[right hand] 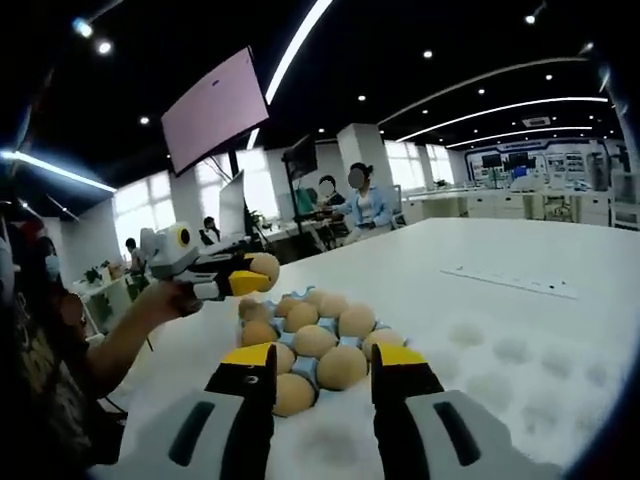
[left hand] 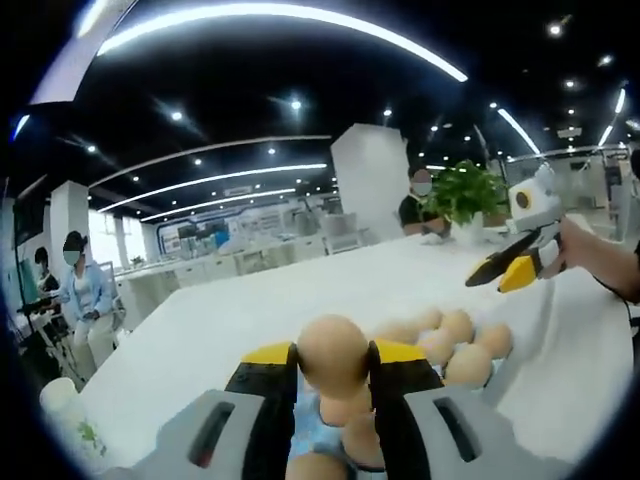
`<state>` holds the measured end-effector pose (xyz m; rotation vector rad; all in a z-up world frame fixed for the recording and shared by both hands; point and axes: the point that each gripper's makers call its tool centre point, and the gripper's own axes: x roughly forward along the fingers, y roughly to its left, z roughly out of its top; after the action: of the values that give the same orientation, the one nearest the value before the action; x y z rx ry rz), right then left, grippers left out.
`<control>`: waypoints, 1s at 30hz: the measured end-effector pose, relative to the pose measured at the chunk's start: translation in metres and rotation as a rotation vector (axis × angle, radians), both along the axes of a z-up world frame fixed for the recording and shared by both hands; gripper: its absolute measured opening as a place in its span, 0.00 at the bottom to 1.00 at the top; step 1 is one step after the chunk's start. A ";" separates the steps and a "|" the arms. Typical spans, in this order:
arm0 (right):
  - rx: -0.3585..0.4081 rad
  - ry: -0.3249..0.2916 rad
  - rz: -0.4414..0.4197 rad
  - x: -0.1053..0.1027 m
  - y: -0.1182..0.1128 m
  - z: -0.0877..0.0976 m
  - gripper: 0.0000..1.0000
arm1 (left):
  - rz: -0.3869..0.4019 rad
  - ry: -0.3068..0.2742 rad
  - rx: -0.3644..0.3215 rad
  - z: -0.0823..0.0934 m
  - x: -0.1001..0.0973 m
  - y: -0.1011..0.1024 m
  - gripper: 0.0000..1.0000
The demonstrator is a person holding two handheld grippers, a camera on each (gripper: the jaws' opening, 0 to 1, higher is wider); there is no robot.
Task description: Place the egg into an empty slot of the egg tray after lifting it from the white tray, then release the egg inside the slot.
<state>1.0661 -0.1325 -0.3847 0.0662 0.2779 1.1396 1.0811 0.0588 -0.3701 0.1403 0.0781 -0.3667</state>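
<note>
Left tool (left hand: 334,372) is clamped on an egg (left hand: 333,352), held above the egg tray (right hand: 312,372), whose slots lie just below and ahead. Right tool (right hand: 322,372) hangs open and empty, low over the tray's near edge on the table (right hand: 520,300).

My right hand-held gripper (right hand: 322,372) has bare worktop (right hand: 520,300) open to its right; eggs in the egg tray (right hand: 312,325) crowd the left.
</note>
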 end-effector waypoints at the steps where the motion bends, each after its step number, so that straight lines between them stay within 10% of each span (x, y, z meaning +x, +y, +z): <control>1: -0.003 -0.001 -0.001 0.000 0.000 -0.001 0.40 | 0.001 0.007 -0.003 -0.003 0.001 0.002 0.28; 30: 0.001 -0.001 -0.006 0.000 0.000 -0.005 0.40 | 0.032 0.257 -0.183 -0.054 0.015 0.021 0.28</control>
<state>1.0661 -0.1329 -0.3900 0.0677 0.2761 1.1341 1.0959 0.0796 -0.4240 -0.0899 0.2989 -0.3568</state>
